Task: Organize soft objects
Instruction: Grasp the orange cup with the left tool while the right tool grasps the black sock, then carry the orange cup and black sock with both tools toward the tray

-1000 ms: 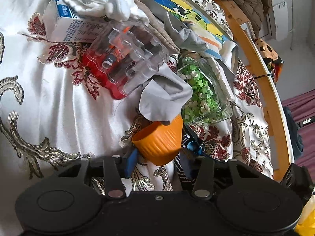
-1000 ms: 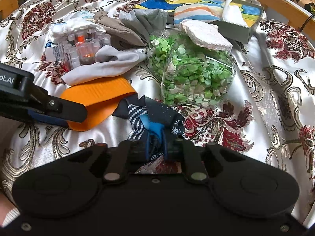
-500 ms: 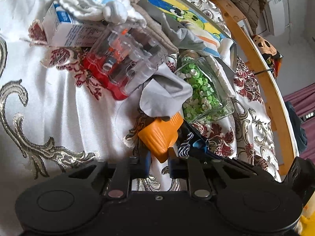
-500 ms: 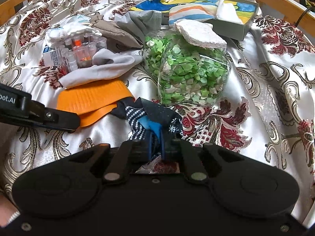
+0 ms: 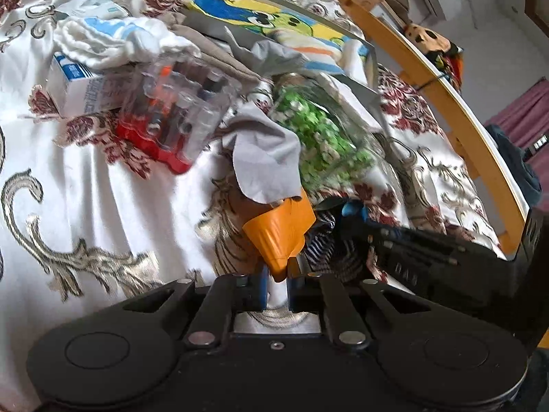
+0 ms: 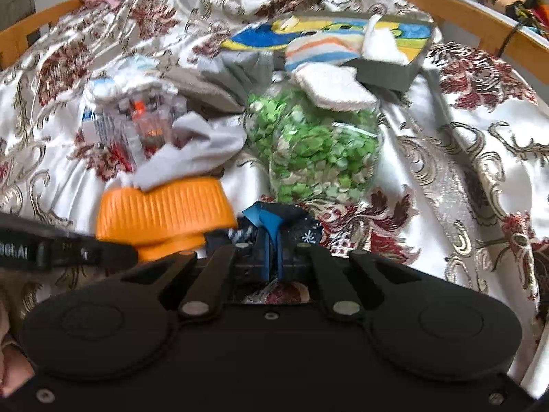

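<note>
Open bedspread across left and lower left of left wrist frame. Blocked ahead, centre and upper centre: clear plastic case, grey cloth, jar of green pieces, tray. Bare fabric at right of right wrist frame.

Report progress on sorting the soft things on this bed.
Done: a striped cloth and a white one already lie in the tray. In hand: the left claw is closing on the squashed orange cup; the right claw is shut on the dark sock. Left: the grey cloth, grey garment and white sock remain loose.
</note>
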Tool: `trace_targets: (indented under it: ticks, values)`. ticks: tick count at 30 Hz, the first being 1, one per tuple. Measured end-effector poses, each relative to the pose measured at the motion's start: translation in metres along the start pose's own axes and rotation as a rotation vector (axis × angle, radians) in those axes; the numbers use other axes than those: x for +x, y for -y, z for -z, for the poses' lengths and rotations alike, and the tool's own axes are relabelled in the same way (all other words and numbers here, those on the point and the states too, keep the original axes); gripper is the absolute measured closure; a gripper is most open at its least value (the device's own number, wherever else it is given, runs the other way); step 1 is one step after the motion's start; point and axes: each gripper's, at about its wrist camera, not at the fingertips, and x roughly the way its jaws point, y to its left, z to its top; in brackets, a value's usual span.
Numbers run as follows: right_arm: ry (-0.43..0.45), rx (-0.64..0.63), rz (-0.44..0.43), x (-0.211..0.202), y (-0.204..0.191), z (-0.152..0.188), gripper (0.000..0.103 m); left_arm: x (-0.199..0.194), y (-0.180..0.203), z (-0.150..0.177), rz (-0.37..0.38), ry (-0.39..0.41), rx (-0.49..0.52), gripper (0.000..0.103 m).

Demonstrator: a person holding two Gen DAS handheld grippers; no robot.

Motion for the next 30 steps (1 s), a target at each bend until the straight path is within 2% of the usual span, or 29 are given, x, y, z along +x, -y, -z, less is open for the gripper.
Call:
trace_targets:
  ticks: [5,11,19,30]
  values:
    - [0.068,0.042,0.013,-0.016,0.006,-0.003,0.103,-0.009,0.002,0.006,0.015,0.015,-0.006,0.093]
    - [0.177,0.058,0.028,-0.038,0.012,-0.007,0.103,-0.020,0.012,0.004,0.019,0.074,0.041,0.093]
    - [0.310,0.079,0.069,-0.060,0.024,-0.011,0.103,-0.023,0.023,-0.005,0.041,0.108,0.096,0.093]
    - [0.404,0.132,0.080,-0.069,0.039,-0.015,0.103,-0.029,0.034,-0.026,0.036,0.178,0.151,0.093]
